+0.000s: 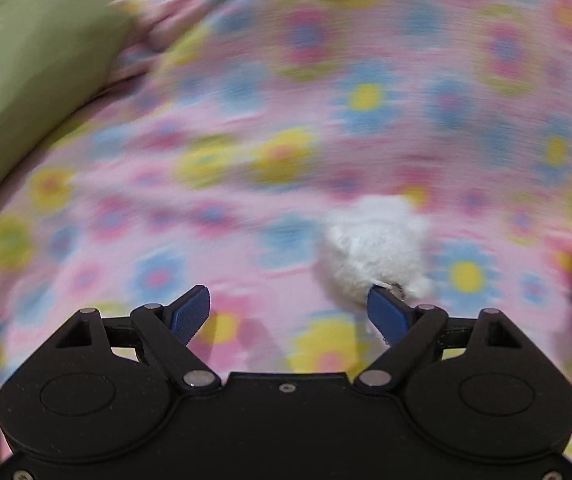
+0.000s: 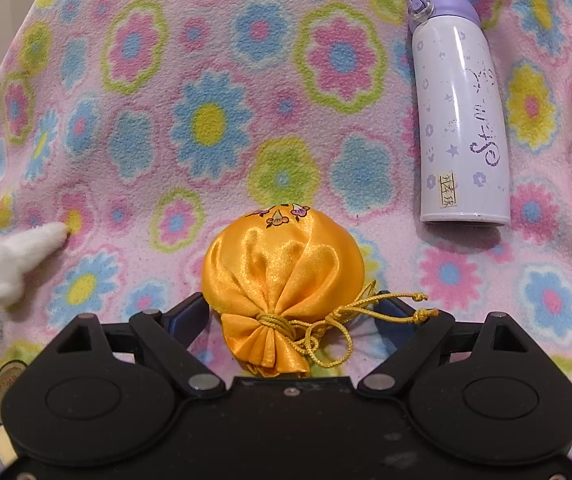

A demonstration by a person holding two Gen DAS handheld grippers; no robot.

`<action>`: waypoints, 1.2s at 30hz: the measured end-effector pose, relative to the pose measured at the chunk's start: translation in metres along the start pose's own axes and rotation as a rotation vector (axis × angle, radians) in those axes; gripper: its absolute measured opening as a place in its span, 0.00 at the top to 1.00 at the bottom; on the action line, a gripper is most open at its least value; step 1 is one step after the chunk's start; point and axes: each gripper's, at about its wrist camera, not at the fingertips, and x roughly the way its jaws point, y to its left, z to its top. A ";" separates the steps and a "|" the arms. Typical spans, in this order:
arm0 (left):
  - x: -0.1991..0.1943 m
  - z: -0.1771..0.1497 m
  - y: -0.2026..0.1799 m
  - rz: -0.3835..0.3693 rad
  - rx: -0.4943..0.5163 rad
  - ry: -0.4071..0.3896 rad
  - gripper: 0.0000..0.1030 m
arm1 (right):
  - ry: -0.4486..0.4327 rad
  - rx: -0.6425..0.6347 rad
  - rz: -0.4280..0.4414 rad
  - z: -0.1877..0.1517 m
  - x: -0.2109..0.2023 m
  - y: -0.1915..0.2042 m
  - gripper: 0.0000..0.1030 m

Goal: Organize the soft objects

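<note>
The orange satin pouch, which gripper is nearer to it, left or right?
Right. The right gripper has its open jaws either side of the orange satin pouch; the left gripper is off beside the white fluffy toy.

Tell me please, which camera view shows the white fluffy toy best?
The left wrist view shows the white fluffy toy best: nearly its whole body is visible just ahead of the left gripper, though blurred by motion. The right wrist view catches only a part of it at the left edge, on the floral blanket.
</note>
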 end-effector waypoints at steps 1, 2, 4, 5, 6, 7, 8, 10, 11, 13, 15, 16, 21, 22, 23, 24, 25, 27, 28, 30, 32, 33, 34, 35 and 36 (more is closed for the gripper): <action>0.002 -0.001 0.007 0.055 -0.038 0.011 0.20 | 0.000 0.000 0.000 0.000 0.000 0.000 0.13; 0.003 -0.002 0.014 0.106 -0.085 0.020 0.22 | 0.000 -0.001 0.000 0.000 0.000 0.000 0.13; 0.002 -0.004 0.026 0.168 -0.172 0.031 0.22 | -0.001 0.000 0.000 0.000 0.000 0.000 0.13; 0.000 -0.005 0.031 0.174 -0.203 0.032 0.22 | -0.001 0.000 0.000 0.000 0.000 0.000 0.13; -0.002 -0.006 0.033 0.169 -0.219 0.029 0.22 | -0.001 0.000 0.000 0.000 0.000 0.000 0.13; -0.005 -0.006 0.032 0.160 -0.227 0.018 0.22 | -0.001 0.000 0.000 0.000 0.000 0.000 0.12; -0.008 -0.007 0.028 0.147 -0.227 -0.002 0.22 | -0.003 -0.001 0.000 0.000 0.000 0.001 0.12; -0.020 -0.008 0.017 0.089 -0.198 -0.074 0.21 | -0.003 -0.001 -0.001 0.000 -0.001 0.001 0.12; -0.021 -0.007 0.011 0.074 -0.171 -0.106 0.14 | -0.003 -0.001 -0.001 0.000 -0.001 0.001 0.12; -0.024 -0.007 -0.005 0.029 -0.090 -0.161 0.05 | -0.003 -0.001 -0.002 0.000 0.000 0.001 0.12; -0.019 0.000 -0.015 0.000 -0.035 -0.176 0.05 | -0.003 -0.002 -0.002 0.000 0.000 0.001 0.12; -0.014 0.004 -0.019 -0.015 -0.019 -0.168 0.05 | -0.003 -0.003 -0.002 -0.001 0.000 0.001 0.12; 0.015 0.014 -0.030 -0.060 0.030 -0.105 0.05 | -0.003 -0.002 -0.002 -0.001 0.000 0.001 0.11; 0.019 0.015 -0.031 -0.065 0.039 -0.100 0.05 | -0.004 -0.002 -0.002 0.000 0.000 0.001 0.11; 0.019 0.013 -0.033 -0.066 0.046 -0.102 0.05 | -0.004 -0.002 -0.002 0.000 0.000 0.001 0.11; 0.019 0.011 -0.034 -0.069 0.054 -0.103 0.05 | -0.004 -0.001 -0.001 0.000 -0.001 0.001 0.11; 0.020 0.011 -0.034 -0.064 0.059 -0.099 0.05 | -0.004 -0.002 -0.001 0.000 0.000 0.001 0.11; 0.018 0.009 -0.031 -0.061 0.039 -0.106 0.05 | -0.003 -0.003 0.001 -0.001 0.000 0.001 0.10; 0.019 0.009 -0.029 -0.063 0.029 -0.099 0.05 | -0.002 -0.003 0.001 -0.001 0.000 0.002 0.10; 0.023 0.010 -0.030 -0.084 0.037 -0.074 0.05 | -0.001 -0.002 0.004 -0.001 0.000 0.002 0.09; 0.027 0.011 -0.038 -0.106 0.085 -0.052 0.05 | -0.001 -0.003 0.004 -0.001 0.001 0.002 0.09; 0.029 0.011 -0.044 -0.101 0.116 -0.047 0.05 | -0.001 -0.003 0.003 -0.001 0.001 0.002 0.09; 0.031 0.011 -0.050 -0.102 0.143 -0.045 0.05 | 0.000 -0.004 0.003 -0.001 0.001 0.002 0.09; 0.033 0.011 -0.056 -0.106 0.160 -0.039 0.05 | 0.000 -0.006 0.002 -0.001 0.001 0.002 0.09; 0.037 0.011 -0.059 -0.102 0.167 -0.029 0.05 | 0.002 -0.008 0.001 -0.001 0.002 0.003 0.09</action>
